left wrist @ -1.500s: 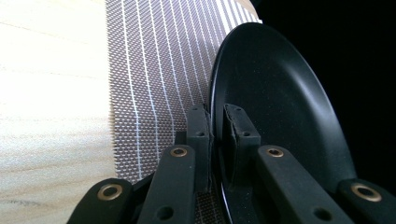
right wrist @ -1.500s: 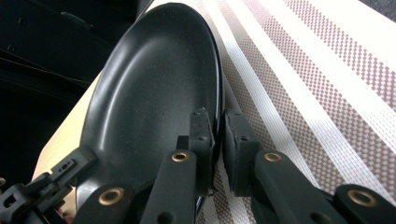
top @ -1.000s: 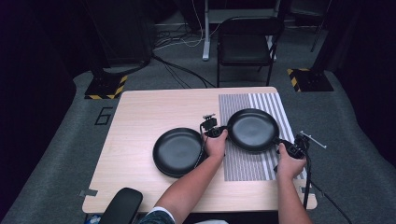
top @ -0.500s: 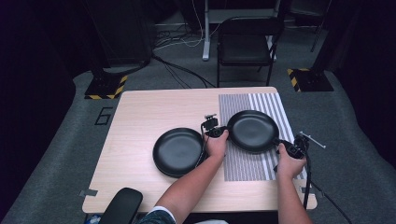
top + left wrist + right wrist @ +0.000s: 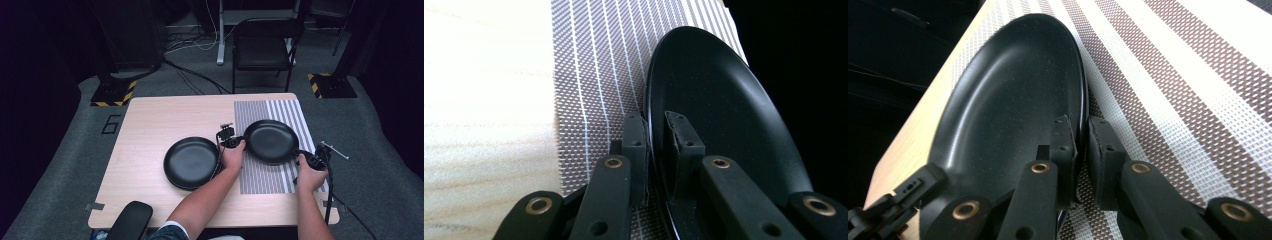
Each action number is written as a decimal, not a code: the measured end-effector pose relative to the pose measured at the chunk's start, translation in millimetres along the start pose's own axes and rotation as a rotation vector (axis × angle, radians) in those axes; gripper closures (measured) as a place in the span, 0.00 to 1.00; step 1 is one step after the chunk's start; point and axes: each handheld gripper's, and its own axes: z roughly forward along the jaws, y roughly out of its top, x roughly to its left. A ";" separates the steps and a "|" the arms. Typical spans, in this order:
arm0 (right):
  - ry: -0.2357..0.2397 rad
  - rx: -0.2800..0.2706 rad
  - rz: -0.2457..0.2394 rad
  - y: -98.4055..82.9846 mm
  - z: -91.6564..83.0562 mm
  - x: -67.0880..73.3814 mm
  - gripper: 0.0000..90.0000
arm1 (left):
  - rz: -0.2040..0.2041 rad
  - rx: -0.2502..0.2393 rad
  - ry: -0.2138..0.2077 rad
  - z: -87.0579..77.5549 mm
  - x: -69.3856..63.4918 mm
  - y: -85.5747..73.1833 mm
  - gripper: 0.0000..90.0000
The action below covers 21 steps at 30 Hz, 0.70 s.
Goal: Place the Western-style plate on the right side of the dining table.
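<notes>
A black plate (image 5: 271,141) sits over the striped mat (image 5: 265,177) on the right half of the table. My left gripper (image 5: 235,141) is shut on the plate's left rim, one pad above the rim and one below. In the left gripper view the jaws (image 5: 655,125) pinch the thin edge of the plate (image 5: 719,100). My right gripper (image 5: 305,156) is shut on the plate's near right rim. In the right gripper view its pads (image 5: 1081,127) clamp the plate (image 5: 1008,100) above the mat (image 5: 1173,75). Whether the plate rests on the mat I cannot tell.
A second black plate (image 5: 191,162) lies on the bare wood of the table (image 5: 165,115), just left of my left hand. A black chair (image 5: 264,47) stands beyond the far edge. A dark padded object (image 5: 129,222) pokes in at the near left edge.
</notes>
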 end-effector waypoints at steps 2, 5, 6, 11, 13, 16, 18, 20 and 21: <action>-0.003 0.005 0.002 -1.2 0.7 -1.5 0.91 | 0.002 -0.003 0.012 0.6 -1.2 -1.4 0.89; 0.005 0.002 0.003 -2.4 1.8 -4.0 0.91 | 0.011 -0.011 0.017 0.9 -2.4 -2.4 0.89; 0.003 0.002 0.002 -2.4 1.9 -3.6 0.91 | 0.009 -0.010 0.014 0.9 -2.2 -2.2 0.88; -0.010 0.000 -0.013 -2.3 1.3 -2.2 0.91 | 0.021 -0.009 0.001 1.0 -3.1 -2.6 0.83; -0.011 -0.004 -0.022 -2.6 1.1 -2.1 0.91 | 0.020 -0.010 -0.005 1.0 -3.2 -2.4 0.81; 0.002 -0.027 -0.032 -4.3 -0.9 -2.4 0.87 | 0.039 -0.031 -0.009 0.6 -5.7 -2.7 0.74; -0.001 -0.029 -0.036 -4.8 -1.6 -2.1 0.86 | 0.038 -0.036 -0.003 1.0 -6.9 -3.2 0.73; 0.002 -0.033 -0.043 -5.3 -3.1 -1.4 0.85 | 0.038 -0.033 -0.004 1.3 -6.3 -3.6 0.73; 0.002 -0.033 -0.043 -5.3 -3.1 -1.4 0.85 | 0.037 -0.030 -0.005 1.5 -6.1 -3.7 0.73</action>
